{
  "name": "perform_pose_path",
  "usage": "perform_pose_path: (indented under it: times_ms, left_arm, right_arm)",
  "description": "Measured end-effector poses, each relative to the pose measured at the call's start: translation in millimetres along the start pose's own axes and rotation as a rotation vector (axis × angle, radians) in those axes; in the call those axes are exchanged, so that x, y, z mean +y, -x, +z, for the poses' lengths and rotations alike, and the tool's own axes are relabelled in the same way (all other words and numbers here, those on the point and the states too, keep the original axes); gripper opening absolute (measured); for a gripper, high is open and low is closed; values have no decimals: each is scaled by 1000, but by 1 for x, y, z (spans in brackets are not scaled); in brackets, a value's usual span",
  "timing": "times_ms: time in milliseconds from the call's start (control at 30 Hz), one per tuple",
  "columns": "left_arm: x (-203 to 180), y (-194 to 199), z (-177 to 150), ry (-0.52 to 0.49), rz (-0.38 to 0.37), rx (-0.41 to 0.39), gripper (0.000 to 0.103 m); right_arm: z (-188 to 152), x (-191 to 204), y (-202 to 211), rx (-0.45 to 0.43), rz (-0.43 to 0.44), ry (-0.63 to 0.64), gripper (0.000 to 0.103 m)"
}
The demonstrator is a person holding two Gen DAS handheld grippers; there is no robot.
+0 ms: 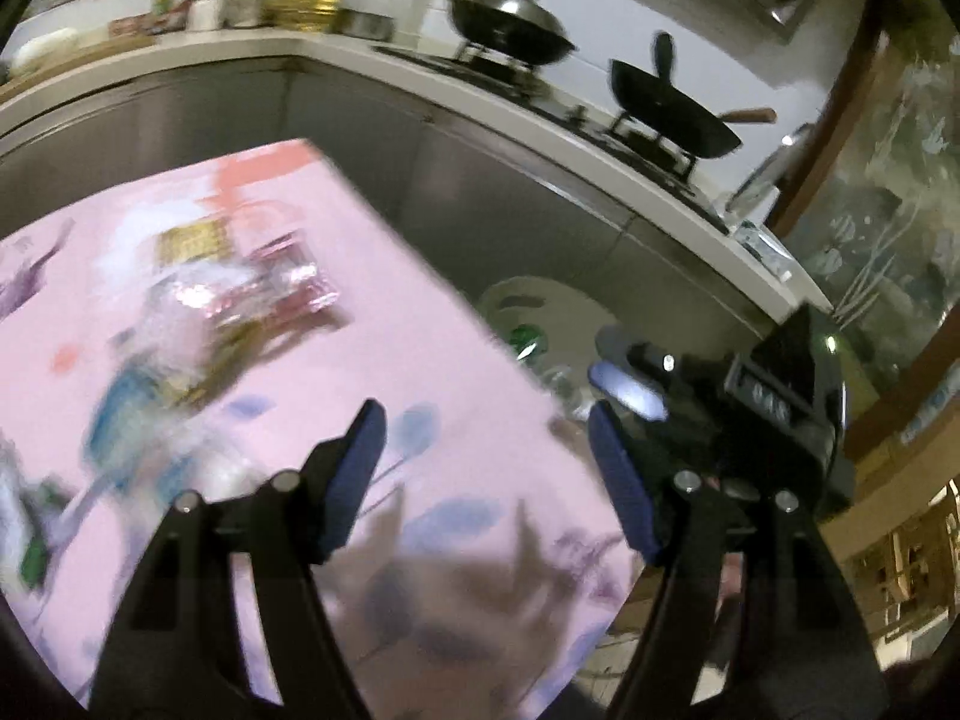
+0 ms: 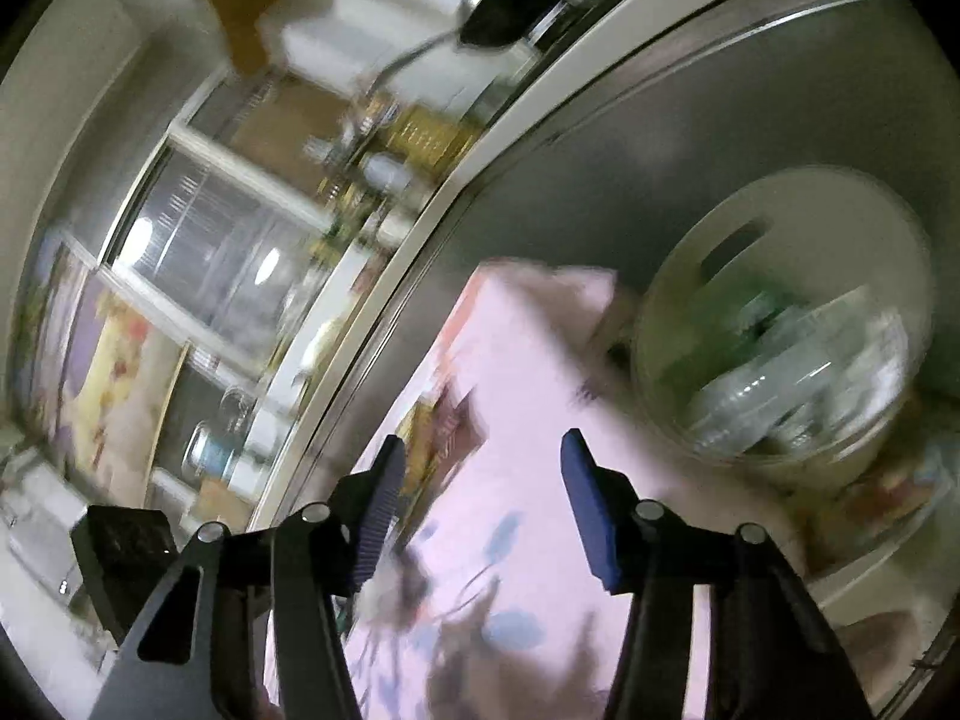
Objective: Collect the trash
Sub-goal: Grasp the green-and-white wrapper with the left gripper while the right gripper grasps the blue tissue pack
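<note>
Both frames are motion-blurred. The left gripper (image 1: pixel 486 468) has its two blue-padded jaws spread apart with nothing between them, over a pink tablecloth (image 1: pixel 420 324) printed with pale blue leaves. On that cloth, toward ten o'clock from the jaws, lies a blurred heap of trash (image 1: pixel 198 324): shiny pink and yellow wrappers and something blue and clear. At one o'clock, just past the table's edge, a white bin (image 1: pixel 540 300) stands against grey cabinet doors, with green and clear items inside. The right gripper (image 1: pixel 636 396) shows at three o'clock, over that bin. Beyond, two black woks (image 1: pixel 510 30) sit on a stove at twelve o'clock. In the right wrist view, the right gripper (image 2: pixel 480 498) also has its jaws apart and empty, above the same pink cloth. The white bin (image 2: pixel 708 228) sits at two o'clock, holding crumpled clear plastic (image 2: pixel 792 384) and something green.
</note>
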State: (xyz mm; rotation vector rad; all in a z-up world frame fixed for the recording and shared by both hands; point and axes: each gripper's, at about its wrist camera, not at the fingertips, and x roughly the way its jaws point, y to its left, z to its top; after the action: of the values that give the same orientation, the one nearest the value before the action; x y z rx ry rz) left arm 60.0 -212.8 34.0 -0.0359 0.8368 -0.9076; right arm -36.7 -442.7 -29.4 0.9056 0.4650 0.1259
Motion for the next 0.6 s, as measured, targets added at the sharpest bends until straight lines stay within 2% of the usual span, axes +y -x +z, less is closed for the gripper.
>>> perform_pose_path:
  times_ms: [167, 267, 367, 467, 600]
  left_arm:
    - [69, 70, -35, 111, 138, -65, 67]
    - [120, 106, -50, 235, 233, -91, 72]
    - [177, 129, -57, 381, 299, -118, 72]
    - [220, 129, -61, 484, 270, -107, 72]
    - [248, 111, -64, 524, 226, -71, 72]
  right_arm:
    - [-29, 48, -46, 137, 56, 96, 51]
    - [-44, 73, -66, 192, 73, 151, 51]
    - [-56, 92, -88, 261, 72, 185, 51]
    - [-67, 97, -104, 302, 41, 198, 52]
    - [-73, 90, -116, 318, 0, 161, 53]
